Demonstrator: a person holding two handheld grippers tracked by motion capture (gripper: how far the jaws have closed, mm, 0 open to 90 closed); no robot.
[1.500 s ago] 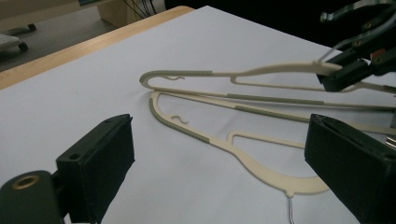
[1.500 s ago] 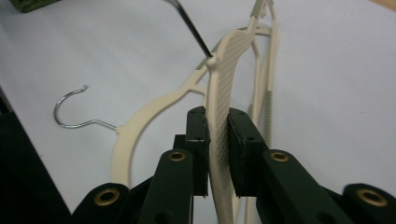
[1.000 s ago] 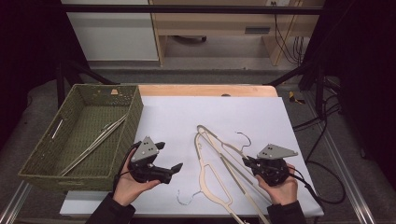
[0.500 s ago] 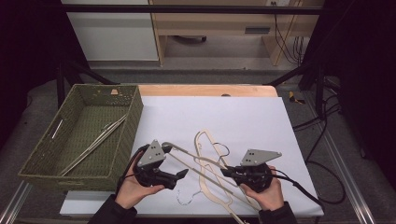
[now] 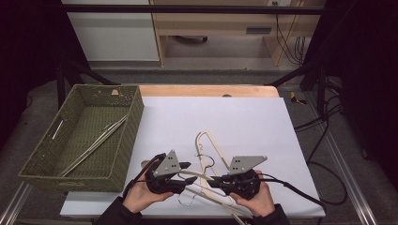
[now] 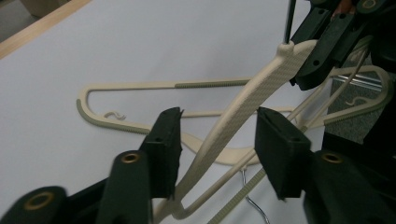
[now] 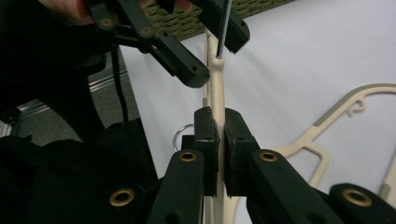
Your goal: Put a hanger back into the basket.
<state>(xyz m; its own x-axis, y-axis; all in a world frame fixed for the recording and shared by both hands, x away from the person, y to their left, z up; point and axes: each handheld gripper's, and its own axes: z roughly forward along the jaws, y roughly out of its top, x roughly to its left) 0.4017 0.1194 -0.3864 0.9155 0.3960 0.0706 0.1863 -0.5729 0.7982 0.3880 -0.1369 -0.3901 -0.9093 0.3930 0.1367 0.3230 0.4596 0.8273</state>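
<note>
Right tool [image 7: 218, 140] clamped the cream hanger [image 6: 243, 105]; left tool [image 6: 219, 154] was closing around its arm, pads not yet touching. Next, probably, a firm grip before lifting it.

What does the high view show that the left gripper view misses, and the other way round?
High view alone: the green woven basket at the table's left with thin metal hangers lying in it, the person's two hands, and the cables trailing off.

Left gripper view alone: a close look at the left gripper, whose jaws have just been closing around the lifted cream hanger but stand apart from it, a gap on each side.

Both: the white table sheet, cream hangers lying on it, and the right gripper clamped on the lifted hanger.
</note>
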